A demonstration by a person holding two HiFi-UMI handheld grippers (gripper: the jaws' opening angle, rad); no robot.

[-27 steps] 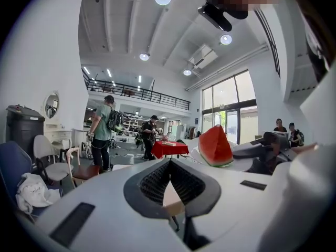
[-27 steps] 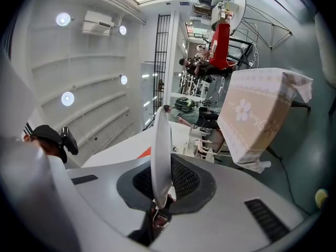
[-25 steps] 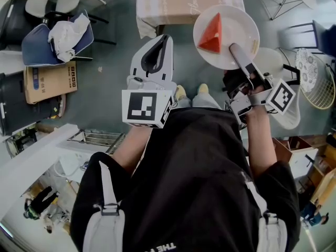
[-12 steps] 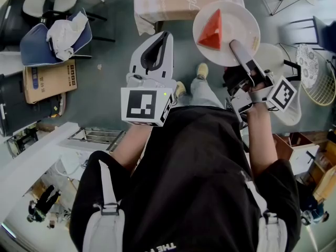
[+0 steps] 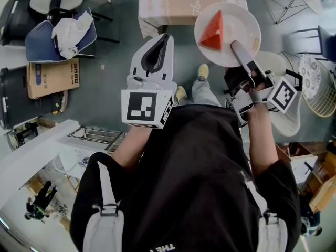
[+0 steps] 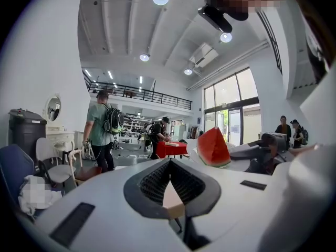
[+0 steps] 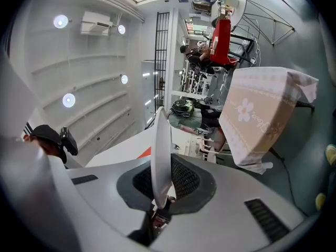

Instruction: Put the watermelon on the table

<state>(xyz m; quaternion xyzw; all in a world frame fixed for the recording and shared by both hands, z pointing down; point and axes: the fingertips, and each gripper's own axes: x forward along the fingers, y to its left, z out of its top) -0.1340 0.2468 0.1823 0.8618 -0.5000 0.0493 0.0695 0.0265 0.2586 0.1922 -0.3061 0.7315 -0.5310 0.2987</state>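
Observation:
A red watermelon wedge lies on a white plate, which my right gripper holds out level, shut on the plate's near rim. In the right gripper view the plate stands edge-on between the jaws, with a red sliver of watermelon beside it. The table, covered in a peach cloth with a flower print, stands just beyond the plate, and the same table shows to the right. My left gripper hovers beside the plate, shut and empty. From it the watermelon shows at the right.
Chairs with a blue cushion and white cloth and a cardboard box sit at the left. A white wire basket and white seats stand at the right. People stand far off by a red table.
The person's feet have shifted on the floor and the view has drifted slightly. Both grippers and the plate keep the same pose.

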